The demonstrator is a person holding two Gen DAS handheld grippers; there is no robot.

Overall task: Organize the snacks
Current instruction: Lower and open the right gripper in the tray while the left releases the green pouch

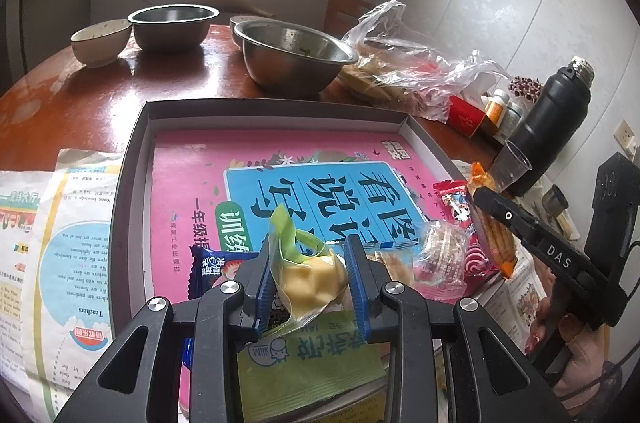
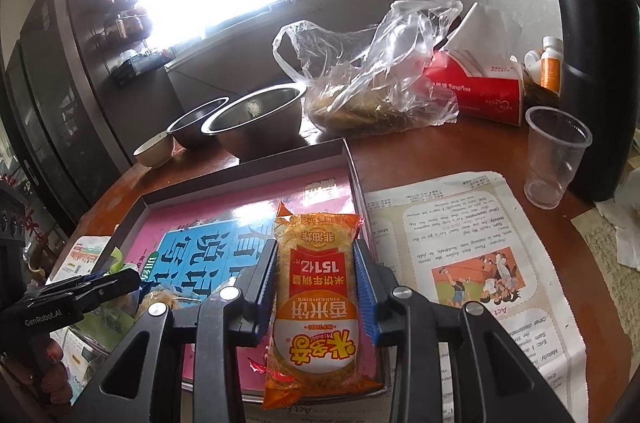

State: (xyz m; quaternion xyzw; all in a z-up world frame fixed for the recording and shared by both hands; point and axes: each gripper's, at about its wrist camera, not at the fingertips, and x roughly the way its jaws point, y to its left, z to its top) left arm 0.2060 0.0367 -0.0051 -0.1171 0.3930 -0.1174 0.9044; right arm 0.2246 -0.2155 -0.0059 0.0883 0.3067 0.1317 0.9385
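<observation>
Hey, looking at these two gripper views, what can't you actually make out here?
- Left wrist view: green packet, near end covered by the left gripper.
- Right wrist view: plastic bag contents, blurred by crinkled film.
- Right wrist view: black flask, top cut off by the edge.

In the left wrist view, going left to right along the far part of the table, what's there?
White bowl → steel bowl → second steel bowl → clear plastic bag → red box → black flask.
</observation>
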